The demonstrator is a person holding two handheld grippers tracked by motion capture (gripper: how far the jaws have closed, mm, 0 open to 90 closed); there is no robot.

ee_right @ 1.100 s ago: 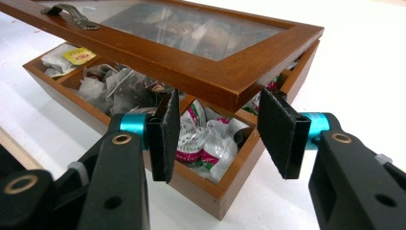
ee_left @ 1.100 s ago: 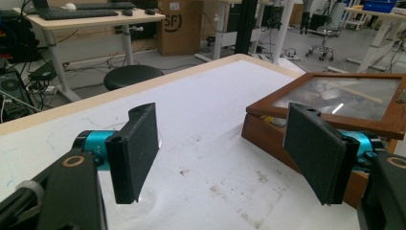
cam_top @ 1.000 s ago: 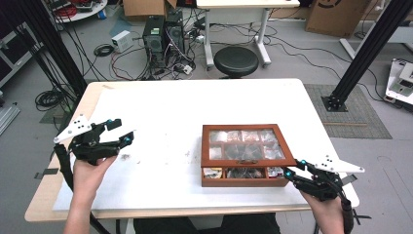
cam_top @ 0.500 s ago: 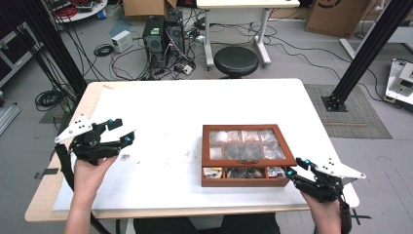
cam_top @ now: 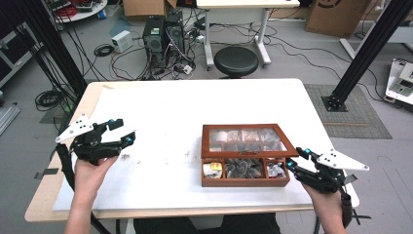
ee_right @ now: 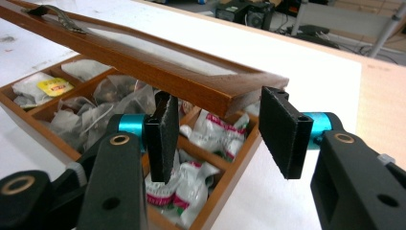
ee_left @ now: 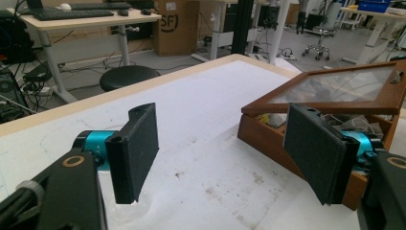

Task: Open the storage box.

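A wooden tea box (cam_top: 243,184) sits right of centre on the white table (cam_top: 165,107). Its glass lid (cam_top: 246,139) is tilted up, so the front row of tea bags (cam_top: 243,168) is uncovered. My right gripper (cam_top: 296,158) is at the box's front right corner. Its jaws have just been opening. In the right gripper view, the corner of the lid (ee_right: 191,81) reaches between the jaws of that gripper (ee_right: 220,134), and neither pad presses on it. My left gripper (cam_top: 124,132) hovers open over the table's left side, with nothing between the jaws (ee_left: 225,153).
In the left gripper view, the box (ee_left: 268,143) lies ahead to the right. A black stool (cam_top: 236,61), computer towers (cam_top: 163,34) and cables stand on the floor beyond the table's far edge. A black frame post (cam_top: 360,58) rises at the right.
The right gripper's jaws have parted at the lid's corner and the hand has shifted slightly. The left gripper and the box stay as they were.
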